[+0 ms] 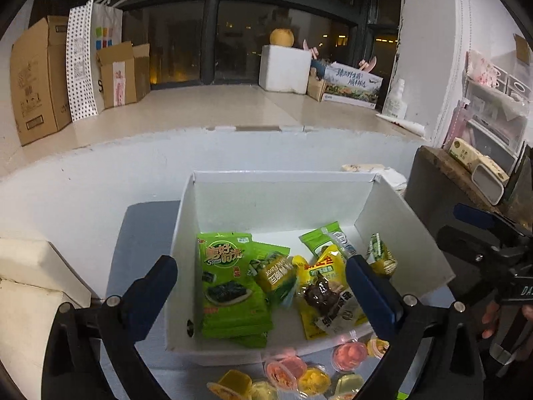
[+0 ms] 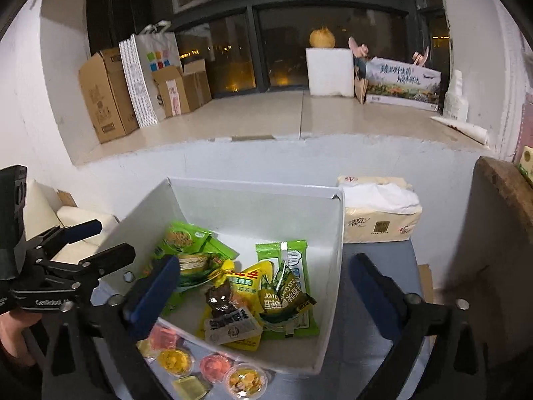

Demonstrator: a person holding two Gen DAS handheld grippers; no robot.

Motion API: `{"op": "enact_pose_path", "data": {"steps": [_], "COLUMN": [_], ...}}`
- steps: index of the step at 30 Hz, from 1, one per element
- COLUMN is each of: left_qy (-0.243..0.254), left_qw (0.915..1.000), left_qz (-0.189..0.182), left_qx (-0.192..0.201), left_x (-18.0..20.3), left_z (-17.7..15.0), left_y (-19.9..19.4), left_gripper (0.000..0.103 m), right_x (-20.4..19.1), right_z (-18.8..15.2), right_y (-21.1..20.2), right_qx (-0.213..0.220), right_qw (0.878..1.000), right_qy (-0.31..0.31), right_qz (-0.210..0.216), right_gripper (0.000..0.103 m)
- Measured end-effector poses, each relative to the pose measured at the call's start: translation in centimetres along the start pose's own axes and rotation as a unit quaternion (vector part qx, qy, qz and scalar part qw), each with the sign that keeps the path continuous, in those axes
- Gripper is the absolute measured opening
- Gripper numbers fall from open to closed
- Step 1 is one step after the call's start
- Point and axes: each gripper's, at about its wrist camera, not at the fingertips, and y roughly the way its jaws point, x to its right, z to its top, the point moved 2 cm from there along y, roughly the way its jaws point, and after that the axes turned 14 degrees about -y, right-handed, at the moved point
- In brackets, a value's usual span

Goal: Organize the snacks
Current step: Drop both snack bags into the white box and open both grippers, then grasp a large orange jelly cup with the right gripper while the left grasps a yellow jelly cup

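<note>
A white open box point(image 1: 403, 230) point(image 2: 329, 266) stands on the blue-grey table. It holds green seaweed packets point(image 1: 230, 286) point(image 2: 186, 240), a yellow packet with a dark snack point(image 1: 326, 296) point(image 2: 230, 303) and small green-yellow sachets point(image 1: 379, 256) point(image 2: 283, 293). Several jelly cups point(image 1: 286, 370) point(image 2: 210, 363), pink, orange and yellow, lie on the table in front of the box. My left gripper point(image 1: 263, 283) is open and empty above the box's near left part. My right gripper point(image 2: 266, 286) is open and empty above the box's near right part.
A tissue pack point(image 2: 379, 213) sits right of the box. A dark wooden stand point(image 1: 443, 183) with tissue boxes is at the right. Cream cushions point(image 1: 30, 266) lie at the left. A windowsill behind carries cardboard boxes point(image 1: 36, 76) and a foam box point(image 1: 286, 66).
</note>
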Motion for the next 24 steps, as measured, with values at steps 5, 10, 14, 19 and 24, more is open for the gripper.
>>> {"op": "enact_pose_path", "data": {"steps": [5, 10, 14, 19, 24], "left_qy": [0.000, -0.004, -0.024, -0.040, -0.039], "left_qw": [0.9997, 0.9991, 0.9988, 0.9988, 0.9992], "left_qz": [-0.015, -0.018, -0.015, -0.018, -0.007], "left_qx": [0.021, 0.038, 0.040, 0.022, 0.008], "left_x": [0.1, 0.4, 0.2, -0.4, -0.8], "left_z": [-2.0, -6.6, -11.7, -17.1, -19.4], "left_y": [-4.4, -9.2, -12.3, -14.2, -14.8], "left_gripper": [0.103, 0.103, 0.103, 0.103, 0.103], "right_x": [-1.4, -3.3, -4.9, -6.1, -6.3], "right_z": [-1.8, -6.7, -11.7, -16.7, -17.1], "right_y": [-5.1, -9.9, -10.8, -9.3, -7.3], "right_qx": [0.032, 0.054, 0.030, -0.019, -0.038], "right_qw": [0.999, 0.998, 0.999, 1.000, 0.999], "right_qy": [-0.008, 0.009, 0.018, 0.023, 0.026], "right_qz": [0.000, 0.032, 0.019, 0.006, 0.018], "right_gripper": [0.103, 0.103, 0.103, 0.103, 0.103]}}
